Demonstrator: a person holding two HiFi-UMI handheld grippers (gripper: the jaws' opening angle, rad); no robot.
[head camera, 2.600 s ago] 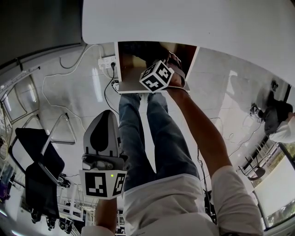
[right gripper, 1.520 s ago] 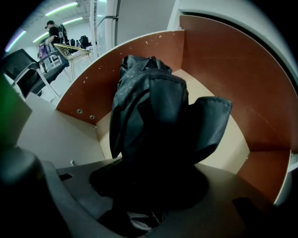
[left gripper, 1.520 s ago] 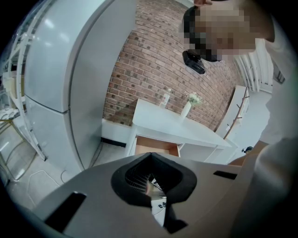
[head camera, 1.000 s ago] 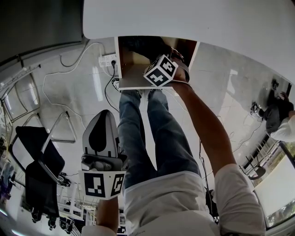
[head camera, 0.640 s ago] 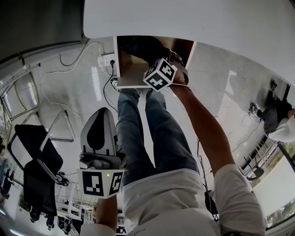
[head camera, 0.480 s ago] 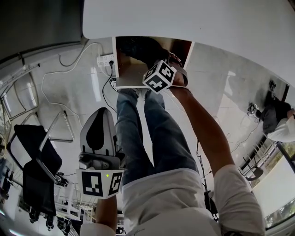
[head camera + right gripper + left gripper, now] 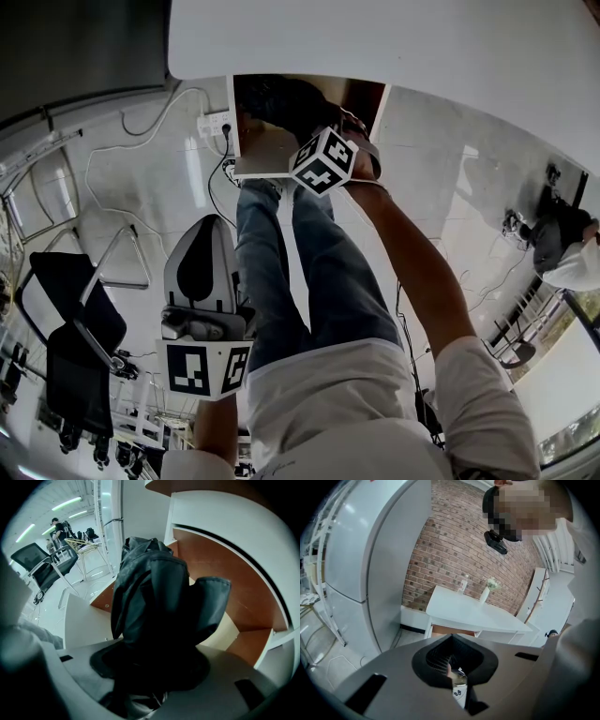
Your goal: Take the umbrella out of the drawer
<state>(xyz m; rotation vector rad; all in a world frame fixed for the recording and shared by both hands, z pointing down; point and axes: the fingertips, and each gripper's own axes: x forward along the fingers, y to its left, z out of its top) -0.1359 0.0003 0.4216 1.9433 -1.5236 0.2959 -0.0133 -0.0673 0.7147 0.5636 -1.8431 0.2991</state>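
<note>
The drawer (image 7: 246,141) stands pulled out under the white table (image 7: 375,37). A dark folded umbrella (image 7: 159,602) rises out of it, seen as a dark mass (image 7: 286,98) in the head view. My right gripper (image 7: 151,667) points steeply down and is shut on the umbrella's near end; its marker cube (image 7: 323,161) hides the jaws from above. The drawer's brown inner wall (image 7: 220,573) and pale bottom (image 7: 227,632) show around the umbrella. My left gripper (image 7: 201,246) hangs low at the left, away from the drawer, shut (image 7: 453,670) with nothing in it.
A power strip with cables (image 7: 217,122) lies on the floor beside the drawer. A black office chair (image 7: 75,347) and a metal chair frame (image 7: 127,267) stand at the left. My own legs (image 7: 309,262) are below the drawer. Another person (image 7: 562,253) is at the far right.
The right gripper has come up slightly and toward me with the umbrella, so more of the dark bundle shows above the drawer. The left gripper has stayed put.
</note>
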